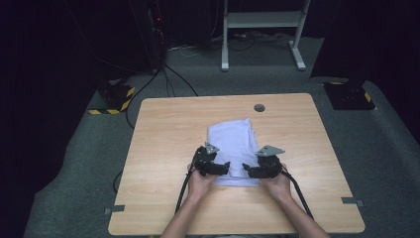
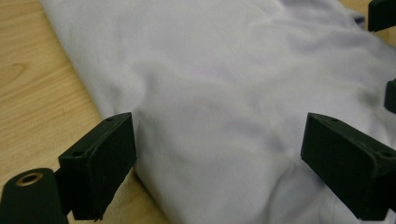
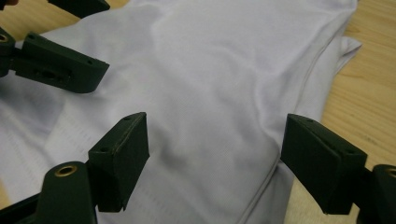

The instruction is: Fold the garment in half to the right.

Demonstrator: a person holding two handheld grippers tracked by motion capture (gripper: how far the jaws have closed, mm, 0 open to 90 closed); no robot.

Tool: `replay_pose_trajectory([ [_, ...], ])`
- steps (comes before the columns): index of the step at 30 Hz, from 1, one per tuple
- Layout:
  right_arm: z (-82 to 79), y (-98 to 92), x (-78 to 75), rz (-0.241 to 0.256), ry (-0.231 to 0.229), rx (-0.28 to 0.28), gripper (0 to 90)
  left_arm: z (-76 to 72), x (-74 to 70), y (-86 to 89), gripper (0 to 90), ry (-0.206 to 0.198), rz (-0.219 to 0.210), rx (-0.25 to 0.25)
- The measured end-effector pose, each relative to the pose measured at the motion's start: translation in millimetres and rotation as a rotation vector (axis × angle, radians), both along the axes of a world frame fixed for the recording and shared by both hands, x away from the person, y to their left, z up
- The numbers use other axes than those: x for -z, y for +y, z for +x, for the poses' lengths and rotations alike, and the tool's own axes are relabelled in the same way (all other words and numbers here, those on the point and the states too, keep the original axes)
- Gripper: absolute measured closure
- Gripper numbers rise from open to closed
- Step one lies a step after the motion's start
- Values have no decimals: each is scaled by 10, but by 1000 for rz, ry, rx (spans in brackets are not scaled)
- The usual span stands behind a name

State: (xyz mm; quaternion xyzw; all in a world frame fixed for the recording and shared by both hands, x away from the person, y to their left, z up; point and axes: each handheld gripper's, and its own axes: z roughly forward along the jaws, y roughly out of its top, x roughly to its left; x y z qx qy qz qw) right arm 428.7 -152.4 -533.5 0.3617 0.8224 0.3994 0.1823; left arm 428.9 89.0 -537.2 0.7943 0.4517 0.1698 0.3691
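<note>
The folded cloth [image 1: 232, 148] lies on the tabletop [image 1: 163, 129], long axis running away from the person. The left gripper [image 1: 224, 167] and right gripper [image 1: 246, 170] both hover at its near edge, jaws spread, grasping nothing

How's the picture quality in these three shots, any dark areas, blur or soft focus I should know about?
High view: the table is evenly lit, while the room around it falls into deep shadow. Left gripper view: the white cloth looks soft with a faint violet cast, and the nearest parts of the left gripper are slightly blurred. Right gripper view: the cloth's seam is fairly crisp, with no glare, and the right gripper is dark.
</note>
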Motion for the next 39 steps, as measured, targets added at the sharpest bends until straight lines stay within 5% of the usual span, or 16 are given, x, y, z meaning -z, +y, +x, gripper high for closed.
replay_pose_trajectory([
  [3, -44, -14, 63, -51, 17, -20, 212, -62, 58, 44, 105, -7, 23, -2],
  [11, -65, -217, 53, -33, 27, 18, 206, -197, 33, 248, 104, -20, 13, -35],
  [14, -118, -154, 28, -10, 14, -8, 209, -228, 44, 219, 104, -24, 33, -24],
  [17, -140, -61, 83, -61, 19, -40, 212, -223, 63, 283, 101, -8, 6, -24],
  [23, -89, -226, 82, -28, 66, -9, 196, -217, 54, 370, 90, 2, -25, -23],
  [28, -62, -290, 25, 7, 45, 18, 194, -210, 20, 410, 87, -14, -92, -38],
  [39, -17, -358, -156, 63, 6, 26, 185, -199, -198, 562, 84, -89, -115, -65],
])
